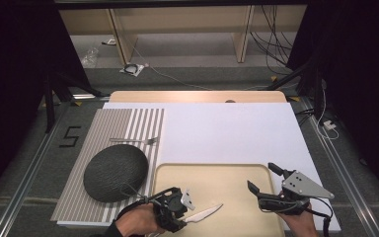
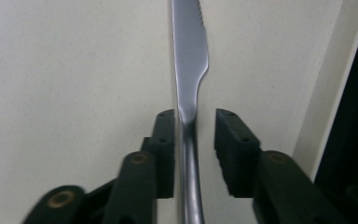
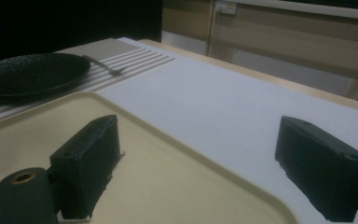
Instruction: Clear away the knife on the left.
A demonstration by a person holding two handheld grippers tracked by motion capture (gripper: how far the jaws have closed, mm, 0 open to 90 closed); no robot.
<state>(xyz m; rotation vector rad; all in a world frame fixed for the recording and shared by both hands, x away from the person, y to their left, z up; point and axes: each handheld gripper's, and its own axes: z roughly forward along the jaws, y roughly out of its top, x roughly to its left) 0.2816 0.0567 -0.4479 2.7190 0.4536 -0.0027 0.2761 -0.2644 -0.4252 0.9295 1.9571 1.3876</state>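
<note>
My left gripper (image 2: 194,122) has its jaws parted around the knife (image 2: 189,70), one pad touching, knife lying on the cream tray (image 1: 227,173). My right gripper (image 1: 265,178) hovers wide open.

The high view looks forward and down on the desk (image 1: 227,128) from above the person's side. The left gripper view sits very close over the cream tray (image 2: 74,70), facing down along its tongs. The right gripper view looks low across the tray (image 3: 168,186) toward the black plate (image 3: 32,74). All 3 share the tray (image 1: 212,182).
</note>
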